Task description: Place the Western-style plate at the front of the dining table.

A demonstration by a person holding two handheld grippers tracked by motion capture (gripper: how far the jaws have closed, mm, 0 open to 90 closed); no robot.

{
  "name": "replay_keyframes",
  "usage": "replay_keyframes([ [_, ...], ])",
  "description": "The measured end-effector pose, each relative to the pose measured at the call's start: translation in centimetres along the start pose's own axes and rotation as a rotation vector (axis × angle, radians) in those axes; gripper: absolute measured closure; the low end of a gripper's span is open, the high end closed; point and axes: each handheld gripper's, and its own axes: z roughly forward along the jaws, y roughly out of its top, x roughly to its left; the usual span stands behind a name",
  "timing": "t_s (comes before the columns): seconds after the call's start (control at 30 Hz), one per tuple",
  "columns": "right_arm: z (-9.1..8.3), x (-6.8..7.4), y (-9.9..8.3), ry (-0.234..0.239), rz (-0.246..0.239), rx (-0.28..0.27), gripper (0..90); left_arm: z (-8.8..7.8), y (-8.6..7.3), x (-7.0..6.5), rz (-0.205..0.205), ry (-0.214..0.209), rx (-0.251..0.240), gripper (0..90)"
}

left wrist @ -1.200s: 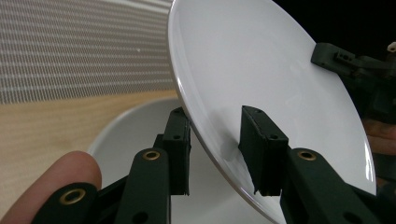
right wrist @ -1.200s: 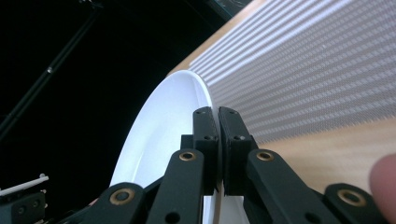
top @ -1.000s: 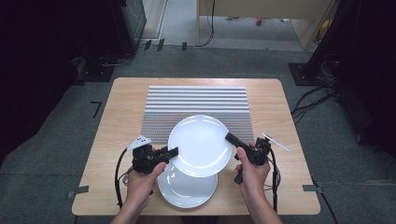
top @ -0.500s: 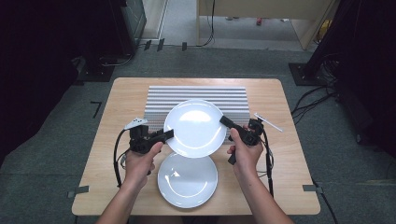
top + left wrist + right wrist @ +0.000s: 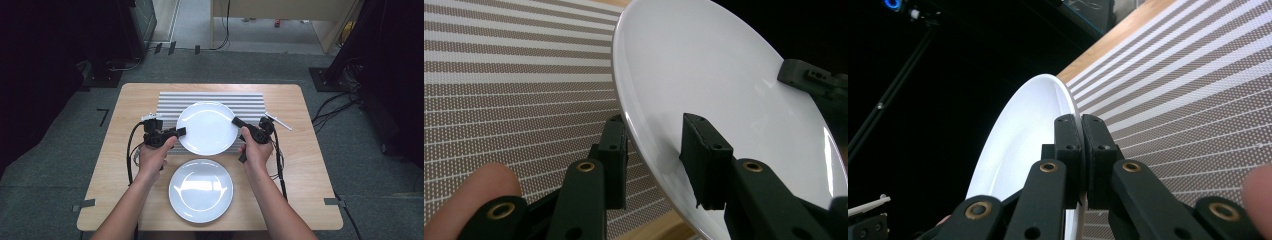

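Observation:
A white plate [image 5: 207,127] hangs over the striped mat [image 5: 210,100], held at both sides. My left gripper [image 5: 178,132] is shut on its left rim, one jaw under the rim and one on the upper face [image 5: 659,160]. Across from it, my right gripper [image 5: 236,121] is shut on the right rim, its jaws pinching the thin edge [image 5: 1080,150]. In the left gripper view the plate [image 5: 714,80] tilts across the frame. The right gripper view has the plate [image 5: 1023,135] edge-on. A second white plate [image 5: 201,190] lies flat on the table near the person.
The grey-and-white striped mat [image 5: 514,75] covers the far middle of the wooden table [image 5: 310,165]. A thin white stick [image 5: 278,121] lies just right of the mat. Cables trail from both grippers along the forearms. Dark floor surrounds the table.
Both hands have carried the plate away from the person, from above the lower plate to over the striped mat. The lower plate has stayed put.

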Motion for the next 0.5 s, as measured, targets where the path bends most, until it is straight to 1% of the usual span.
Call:
replay_keyframes([
  [0.07,0.5,-0.4,0.1,-0.012,0.005,0.003,87.0,0.7,0.1,0.5,-0.010,0.004,0.010,64.5],
  [0.2,1.6,-0.9,0.2,-0.038,0.000,0.008,87.0,2.1,0.5,1.5,-0.026,0.025,0.033,64.6],
  [0.23,1.9,-1.1,0.2,-0.043,0.002,0.009,87.0,2.5,0.6,1.7,-0.024,0.027,0.040,64.6],
  [0.4,3.1,-2.7,0.1,-0.078,0.050,0.004,87.0,4.5,1.3,2.4,-0.028,0.061,0.083,64.7],
  [0.5,3.6,-3.3,0.0,-0.097,0.073,-0.001,86.9,5.9,1.7,2.8,-0.039,0.082,0.101,64.8],
])
